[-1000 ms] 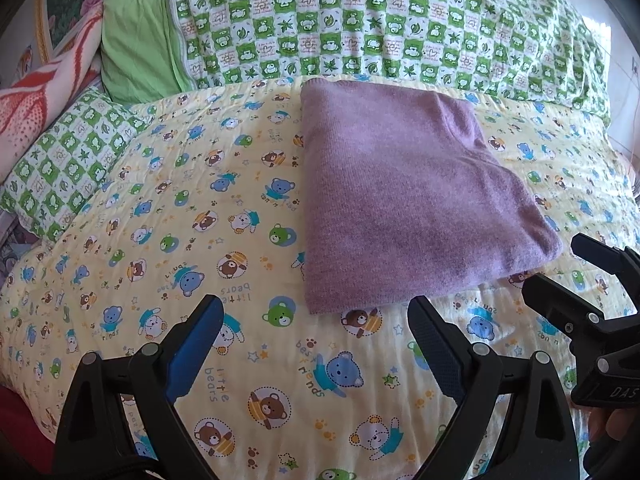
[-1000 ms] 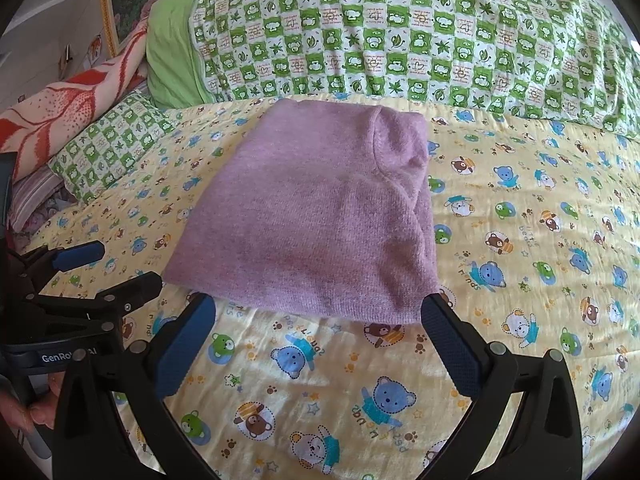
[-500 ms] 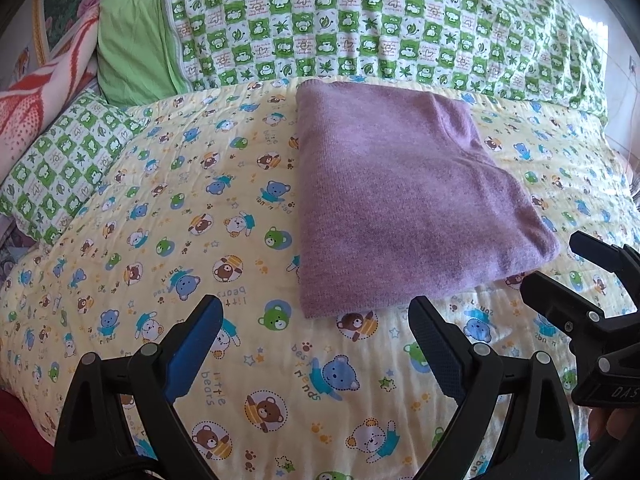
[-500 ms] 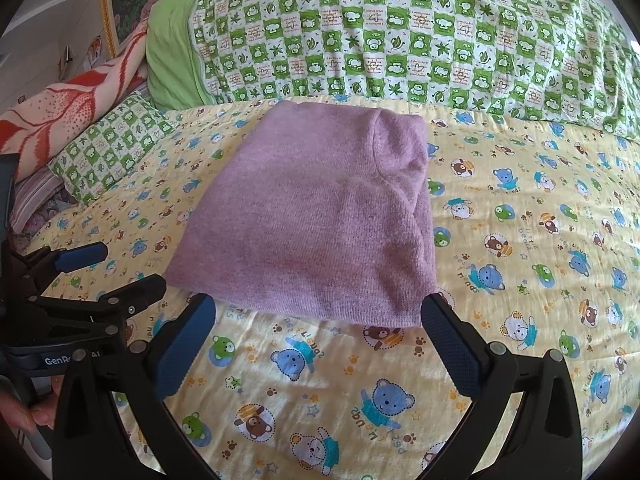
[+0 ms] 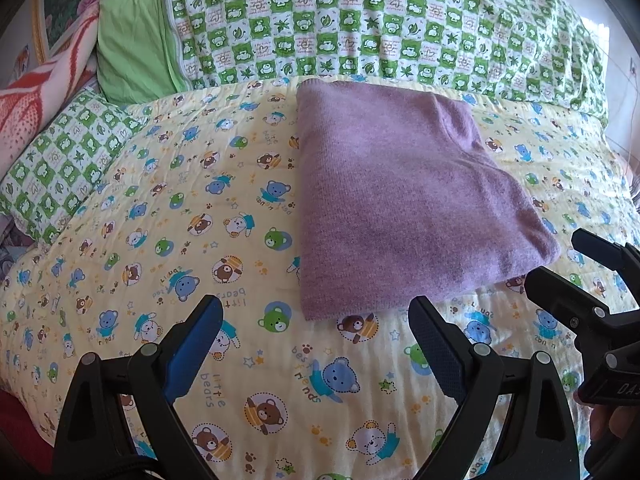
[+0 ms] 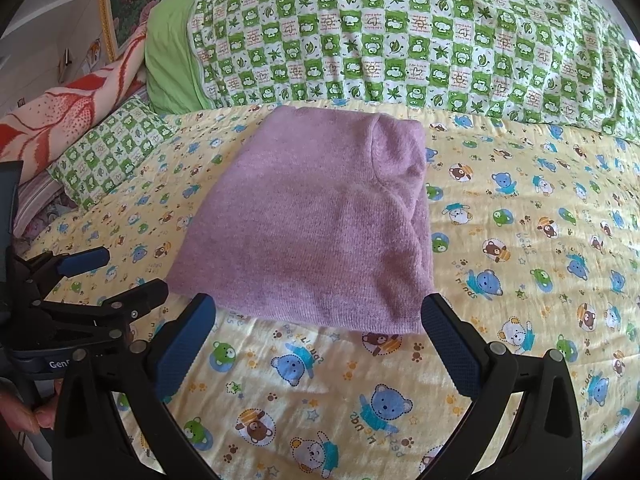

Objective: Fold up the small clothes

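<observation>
Yellow bear-print quilt (image 5: 200,240) fills both views, with the green checked pillow (image 5: 380,28) across its far edge. On it lies the purple knit garment (image 5: 400,200), already folded into a compact rectangle — flat in the middle of the bed, near edge facing me. Its long axis runs from me toward the pillow; in the right wrist view the doubled-over layers sit along its right side. I judge the fold essentially complete. I hold my left gripper (image 5: 316,344) and right gripper (image 6: 320,332) just short of the near edge, side by side, touching no cloth — both with jaws spread wide and empty, which suits either a release or a final smoothing.
</observation>
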`<state>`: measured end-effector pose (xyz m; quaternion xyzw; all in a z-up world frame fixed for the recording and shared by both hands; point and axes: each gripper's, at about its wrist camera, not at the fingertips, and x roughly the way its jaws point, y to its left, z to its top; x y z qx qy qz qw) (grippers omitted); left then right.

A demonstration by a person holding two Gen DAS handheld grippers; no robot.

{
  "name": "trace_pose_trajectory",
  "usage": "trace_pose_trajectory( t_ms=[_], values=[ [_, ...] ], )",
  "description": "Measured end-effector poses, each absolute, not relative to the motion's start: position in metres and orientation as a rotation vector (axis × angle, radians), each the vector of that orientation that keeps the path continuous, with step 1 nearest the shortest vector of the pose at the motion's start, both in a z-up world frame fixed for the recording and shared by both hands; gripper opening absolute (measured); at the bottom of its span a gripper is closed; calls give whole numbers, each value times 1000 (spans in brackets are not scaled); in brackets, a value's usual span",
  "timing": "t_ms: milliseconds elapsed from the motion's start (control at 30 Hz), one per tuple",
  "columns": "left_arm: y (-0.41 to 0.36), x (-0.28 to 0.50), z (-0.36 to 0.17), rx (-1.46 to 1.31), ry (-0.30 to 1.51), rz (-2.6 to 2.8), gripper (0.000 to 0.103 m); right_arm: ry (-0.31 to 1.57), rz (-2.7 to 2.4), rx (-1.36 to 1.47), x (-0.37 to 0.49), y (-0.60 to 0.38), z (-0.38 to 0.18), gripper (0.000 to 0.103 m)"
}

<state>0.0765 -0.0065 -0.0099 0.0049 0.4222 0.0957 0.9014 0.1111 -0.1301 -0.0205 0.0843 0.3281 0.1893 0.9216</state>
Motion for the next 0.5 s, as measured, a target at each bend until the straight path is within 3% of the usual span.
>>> trace_pose_trajectory(
  t_ms=[500],
  values=[
    [-4,79,-11,8,871,198,95,672,391,176,112,-131,-20,102]
  ],
)
